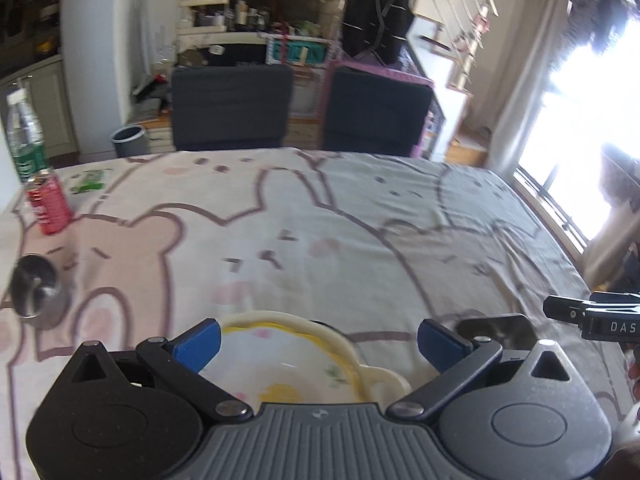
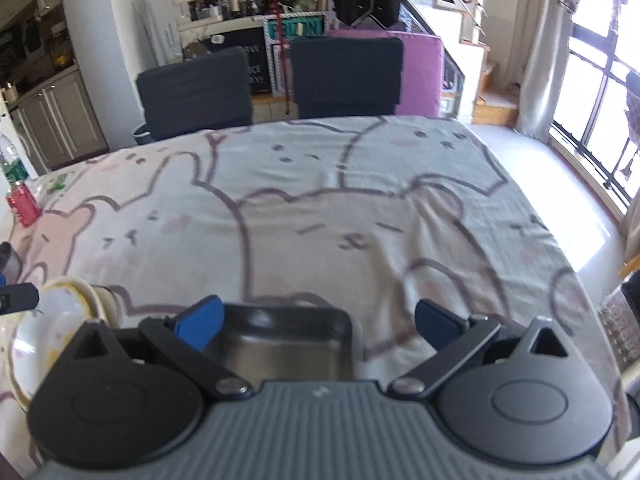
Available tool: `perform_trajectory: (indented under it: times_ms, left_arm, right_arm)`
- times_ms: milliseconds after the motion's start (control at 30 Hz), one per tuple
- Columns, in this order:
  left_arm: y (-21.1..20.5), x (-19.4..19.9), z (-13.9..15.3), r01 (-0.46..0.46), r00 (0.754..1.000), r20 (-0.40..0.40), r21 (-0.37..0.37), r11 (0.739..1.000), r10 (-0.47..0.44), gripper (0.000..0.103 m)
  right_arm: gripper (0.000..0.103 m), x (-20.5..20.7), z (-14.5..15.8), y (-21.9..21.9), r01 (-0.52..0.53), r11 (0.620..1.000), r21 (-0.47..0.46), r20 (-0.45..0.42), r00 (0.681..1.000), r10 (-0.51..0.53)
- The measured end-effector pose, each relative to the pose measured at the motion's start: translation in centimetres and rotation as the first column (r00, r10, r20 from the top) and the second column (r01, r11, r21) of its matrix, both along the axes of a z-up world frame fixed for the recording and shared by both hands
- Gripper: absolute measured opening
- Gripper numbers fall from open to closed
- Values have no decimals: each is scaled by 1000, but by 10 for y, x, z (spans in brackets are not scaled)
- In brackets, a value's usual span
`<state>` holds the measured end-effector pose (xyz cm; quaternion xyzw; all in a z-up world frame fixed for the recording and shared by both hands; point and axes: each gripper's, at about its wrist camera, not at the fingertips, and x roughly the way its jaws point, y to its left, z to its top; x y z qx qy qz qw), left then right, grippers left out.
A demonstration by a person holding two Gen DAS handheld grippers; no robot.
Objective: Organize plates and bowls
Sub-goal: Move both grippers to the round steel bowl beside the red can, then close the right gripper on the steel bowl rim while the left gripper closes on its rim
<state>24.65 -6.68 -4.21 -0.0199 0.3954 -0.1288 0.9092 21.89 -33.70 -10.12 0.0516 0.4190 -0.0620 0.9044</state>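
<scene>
A cream bowl with a yellow ring and side handles (image 1: 288, 356) lies on the cartoon tablecloth (image 1: 320, 240), below and between the fingers of my open left gripper (image 1: 318, 340). It also shows at the left of the right wrist view (image 2: 52, 320). A square steel tray (image 2: 280, 344) lies under my open right gripper (image 2: 318, 320), nearer its left finger. The tray's corner shows in the left wrist view (image 1: 496, 330). A small round steel bowl (image 1: 36, 292) sits at the left edge.
A red can (image 1: 48, 204) and a clear water bottle with a green label (image 1: 24, 140) stand at the far left. Two dark chairs (image 1: 232, 108) stand behind the far table edge. A bright window (image 2: 600, 100) is to the right.
</scene>
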Motion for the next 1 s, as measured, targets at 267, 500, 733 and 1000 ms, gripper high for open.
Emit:
perform_trajectory:
  times_ms: [267, 500, 733, 1000]
  left_arm:
    - [58, 6, 4, -119, 993, 29, 13, 993, 119, 103]
    - [112, 19, 1, -222, 975, 34, 20, 975, 221, 103]
    - [173, 42, -8, -345, 938, 27, 9, 939, 344, 103]
    - [244, 70, -40, -473, 880, -30, 30, 881, 474, 103]
  right_arm:
    - [103, 29, 6, 72, -102, 995, 20, 49, 994, 101]
    - [103, 55, 7, 145, -220, 975, 27, 72, 973, 217]
    - [103, 78, 3, 211, -312, 949, 37, 58, 949, 310]
    - [103, 107, 3, 283, -362, 929, 75, 80, 931, 356]
